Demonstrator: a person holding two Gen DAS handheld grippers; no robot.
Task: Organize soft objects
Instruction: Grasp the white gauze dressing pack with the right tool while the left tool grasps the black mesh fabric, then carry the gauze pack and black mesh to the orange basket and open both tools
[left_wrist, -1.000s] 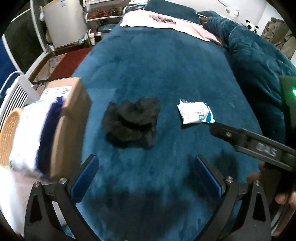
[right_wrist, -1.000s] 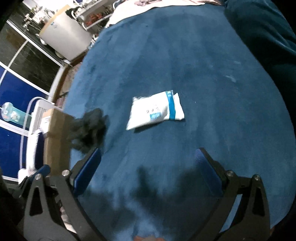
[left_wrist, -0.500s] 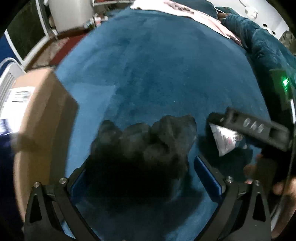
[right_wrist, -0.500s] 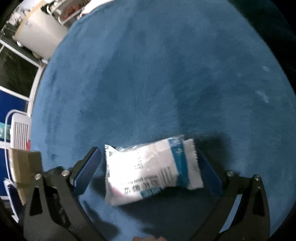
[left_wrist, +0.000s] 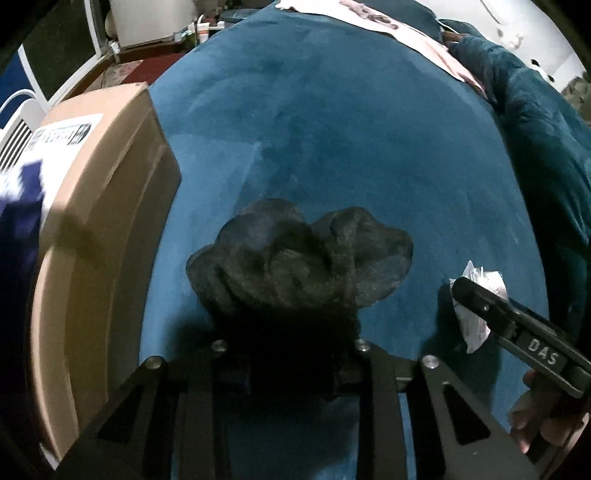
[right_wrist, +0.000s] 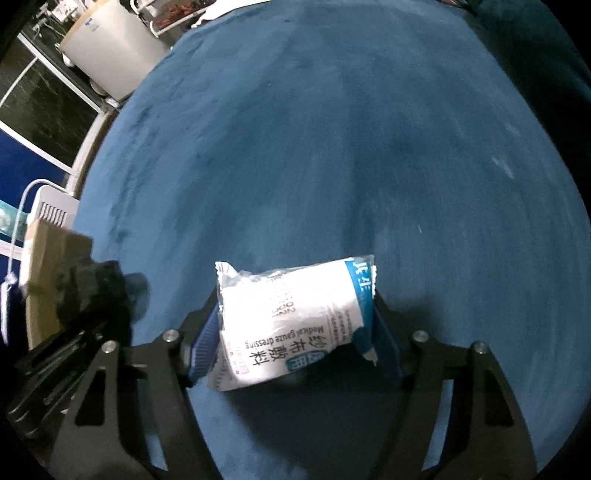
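Note:
A crumpled black cloth (left_wrist: 299, 266) is pinched in my left gripper (left_wrist: 291, 365), whose jaws are shut on its near end; the fingertips are hidden under the fabric. A white and blue medical gauze packet (right_wrist: 295, 325) sits between the blue pads of my right gripper (right_wrist: 295, 332), which is shut on it. Both are over the blue bedspread (left_wrist: 332, 129). The packet (left_wrist: 476, 306) and the right gripper also show in the left wrist view at the right. The cloth (right_wrist: 92, 291) shows at the left of the right wrist view.
An open cardboard box (left_wrist: 99, 229) stands at the left edge of the bed, also seen in the right wrist view (right_wrist: 40, 266). A white heater (left_wrist: 18, 129) is beyond it. A teal quilt (left_wrist: 546, 122) lies along the right. A pink sheet (left_wrist: 406, 33) lies at the far end.
Both grippers came down onto their objects and closed: the left on the black cloth, the right on the gauze packet. Both were open and apart from them a second ago.

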